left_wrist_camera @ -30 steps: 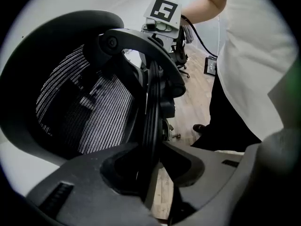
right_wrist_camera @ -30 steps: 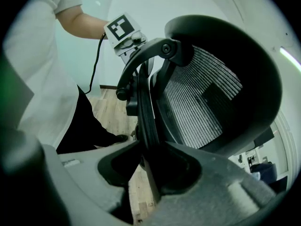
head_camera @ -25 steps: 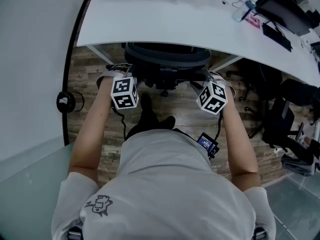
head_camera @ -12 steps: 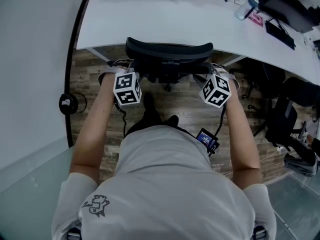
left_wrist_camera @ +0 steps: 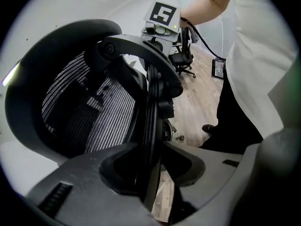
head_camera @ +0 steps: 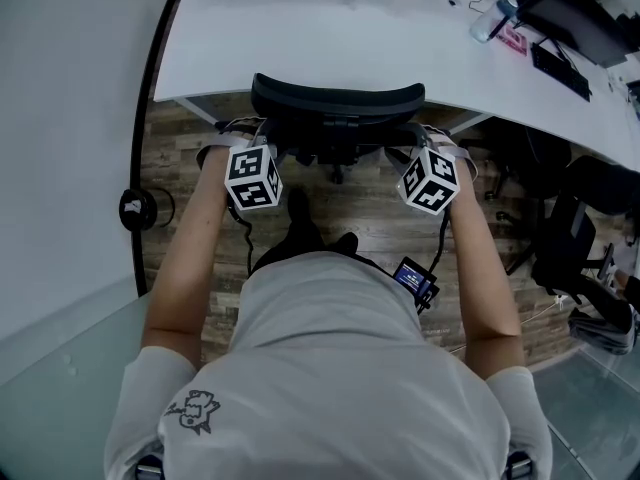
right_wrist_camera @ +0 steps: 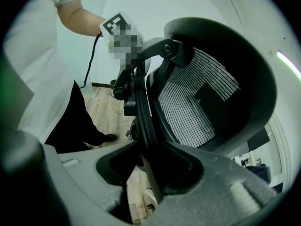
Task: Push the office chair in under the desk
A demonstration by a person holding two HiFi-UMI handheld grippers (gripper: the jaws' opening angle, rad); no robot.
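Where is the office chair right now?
Head view, top centre: the office chair shows its curved backrest right at the near edge of the white desk, straight ahead of the person's shoes.

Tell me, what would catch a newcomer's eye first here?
The black mesh-backed office chair sits tucked against the curved white desk, top centre of the head view. A grey left gripper and right gripper straddle its back frame, jaws open; the right gripper's jaws have just been opening.
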